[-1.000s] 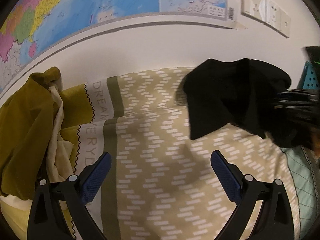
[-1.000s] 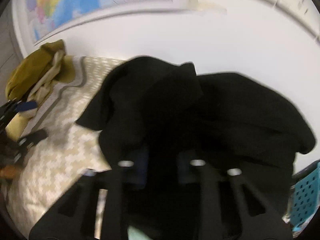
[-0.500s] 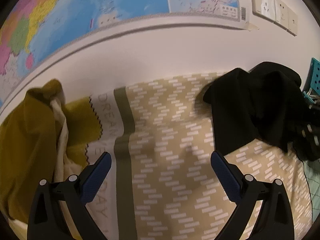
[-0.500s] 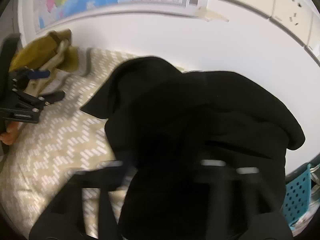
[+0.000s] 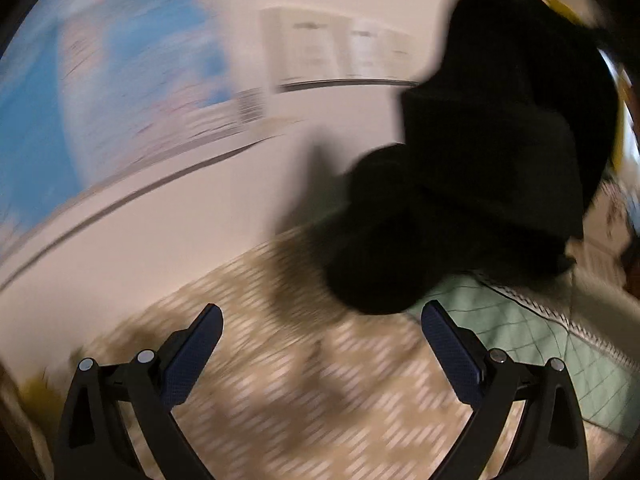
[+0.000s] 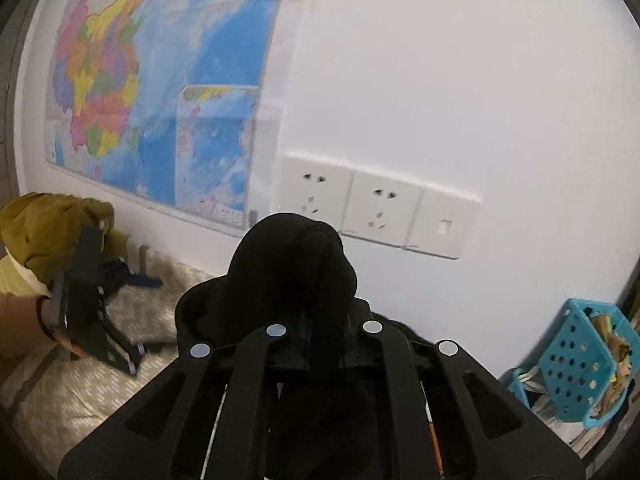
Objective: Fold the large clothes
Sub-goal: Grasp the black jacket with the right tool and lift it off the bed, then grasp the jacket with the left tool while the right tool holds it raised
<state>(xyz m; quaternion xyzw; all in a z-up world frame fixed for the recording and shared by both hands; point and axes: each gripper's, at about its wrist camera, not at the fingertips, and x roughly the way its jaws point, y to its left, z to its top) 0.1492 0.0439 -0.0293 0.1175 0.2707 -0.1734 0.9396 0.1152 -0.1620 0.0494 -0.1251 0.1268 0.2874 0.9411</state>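
- White wall (image 6: pixel 460 80) stands at the back, with a bright map (image 6: pixel 160 80) stuck on it and three white plug plates (image 6: pixel 376 210) beside the map.
- Black garment (image 6: pixel 292 276) is bunched up and lifted off the bed, hanging in front of the wall and the plug plates.
- Right gripper (image 6: pixel 320 344) has the black cloth between its fingers; the jaws are closing on it, pinched nearly together.
- From the left wrist view, the same black garment (image 5: pixel 480 184) hangs up high on the right, with its low end above the bed.
- Left gripper (image 5: pixel 320 344) has its blue fingers (image 5: pixel 192 356) spread wide apart with nothing between them, and it does not touch the black cloth.
- Tan bedspread (image 5: pixel 300 380) with small white dashes lies under both grippers, and a green quilt (image 5: pixel 540 352) lies beside it.
- Mustard-yellow cloth (image 6: pixel 40 232) is piled at the far left of the bed, behind the left gripper.
- Blue plastic basket (image 6: pixel 576 356) sits at the right, down by the wall.
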